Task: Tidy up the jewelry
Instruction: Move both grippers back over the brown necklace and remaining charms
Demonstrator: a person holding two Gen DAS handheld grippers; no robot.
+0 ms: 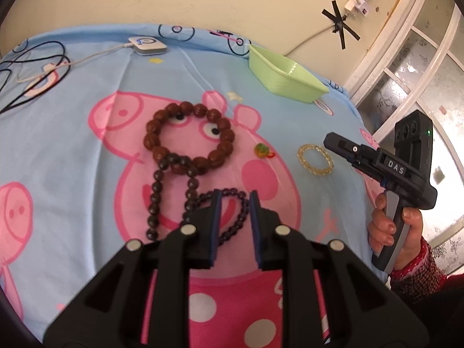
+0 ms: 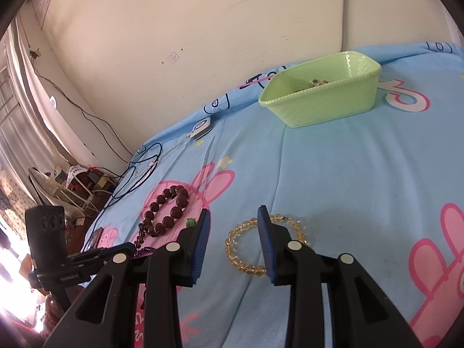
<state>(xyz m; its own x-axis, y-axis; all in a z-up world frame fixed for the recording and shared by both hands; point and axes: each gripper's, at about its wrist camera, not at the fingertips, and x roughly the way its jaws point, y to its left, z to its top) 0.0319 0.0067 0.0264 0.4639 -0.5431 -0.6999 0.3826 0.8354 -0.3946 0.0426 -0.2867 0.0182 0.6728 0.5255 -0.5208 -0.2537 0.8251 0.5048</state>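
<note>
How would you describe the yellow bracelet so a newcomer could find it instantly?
Start at the blue cartoon-pig bedsheet and the green tub near the wall. Nearer than the tub, in front of the right tool, lies the yellow bracelet. It alone has small clear amber beads; its neighbours are dark brown or purple.

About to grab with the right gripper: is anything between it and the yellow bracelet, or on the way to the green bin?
Nothing visible. The right gripper straddles the yellow bracelet, and bare sheet leads to the green bin.
</note>
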